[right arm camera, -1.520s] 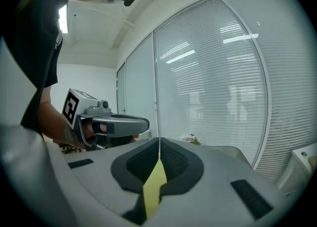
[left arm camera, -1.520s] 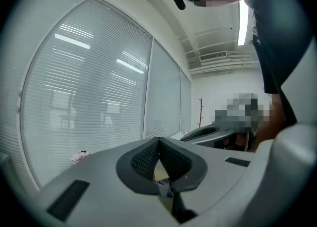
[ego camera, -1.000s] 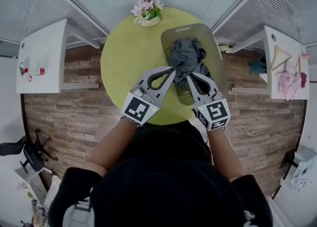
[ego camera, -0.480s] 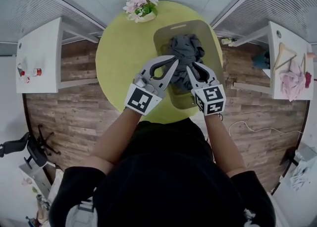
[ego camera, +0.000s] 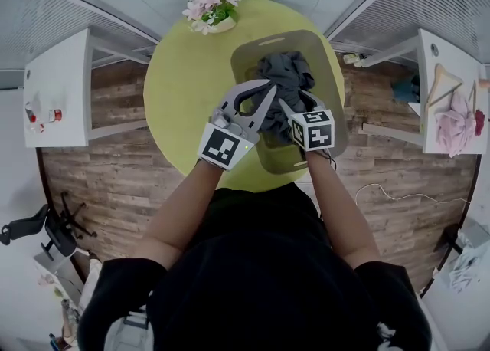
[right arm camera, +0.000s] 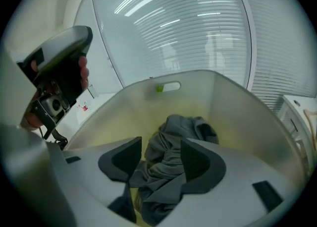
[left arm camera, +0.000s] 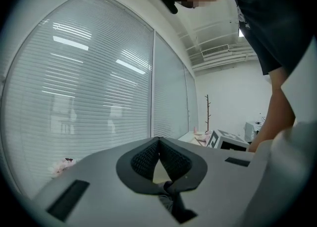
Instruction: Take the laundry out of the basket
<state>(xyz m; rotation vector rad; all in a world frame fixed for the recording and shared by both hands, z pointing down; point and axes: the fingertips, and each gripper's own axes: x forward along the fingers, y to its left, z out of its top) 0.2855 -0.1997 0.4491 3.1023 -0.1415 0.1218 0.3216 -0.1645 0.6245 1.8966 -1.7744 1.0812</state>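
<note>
The right gripper (right arm camera: 161, 144) is released: its jaws have just been opening and stand apart, tipped down into the basket (right arm camera: 233, 117), with a fold of the grey laundry (right arm camera: 185, 124) lying loose between them. The laundry sits bunched at the basket's bottom, and the basket stands at the right edge of the round yellow-green table (ego camera: 191, 73). The left gripper (left arm camera: 158, 141) is held level by the basket's left rim, its jaw tips clenched together, and a pot of flowers (ego camera: 208, 8) stands at the table's far edge.

One basket (ego camera: 328, 123), one grey garment (ego camera: 285, 72), two hand-held grippers (ego camera: 269, 90) (ego camera: 284, 105), one flower pot (ego camera: 209, 11), one round table (ego camera: 184, 85).
</note>
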